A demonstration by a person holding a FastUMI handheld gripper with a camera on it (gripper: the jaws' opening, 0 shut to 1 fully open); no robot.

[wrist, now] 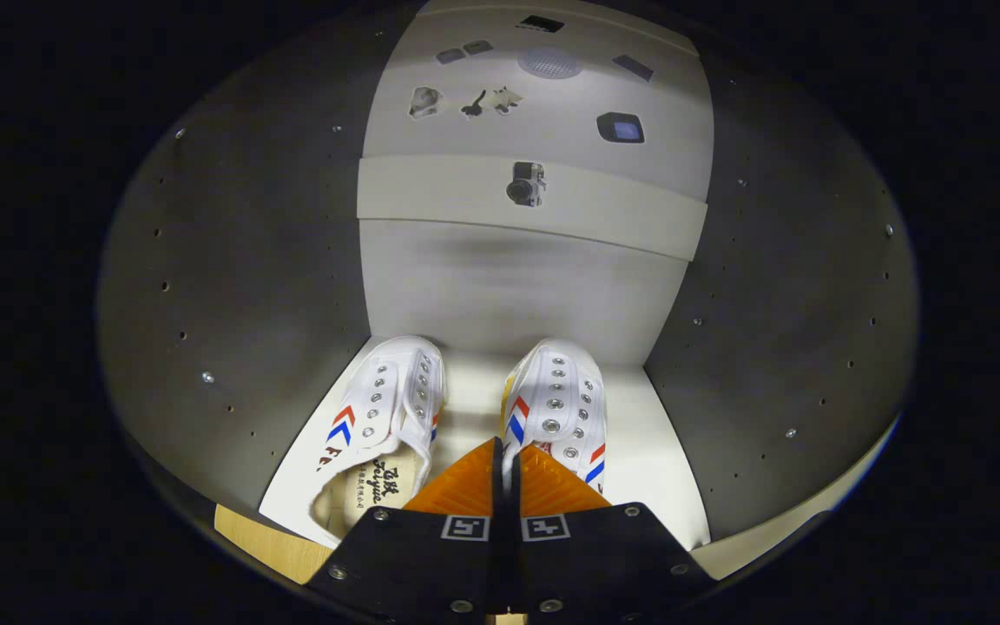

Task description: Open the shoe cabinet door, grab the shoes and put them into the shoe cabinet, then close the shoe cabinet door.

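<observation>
The gripper (500, 460) is reaching into the open cabinet (231, 286), its fingers pinched together on the inner edge of the right shoe (556, 404), apparently setting it down beside the left shoe (387, 408) so the pair is sitting toes inward, clear of the door.

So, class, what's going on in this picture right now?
A hand-held claw is reaching into an open shoe cabinet. Two white shoes with red and blue stripes sit side by side on the cabinet's floor, toes toward the back wall. The claw's fingers are closed together, pinching the inner edge of the right shoe, apparently just setting it down. The left shoe lies beside the fingers, untouched. The door has yet to be closed.
</observation>
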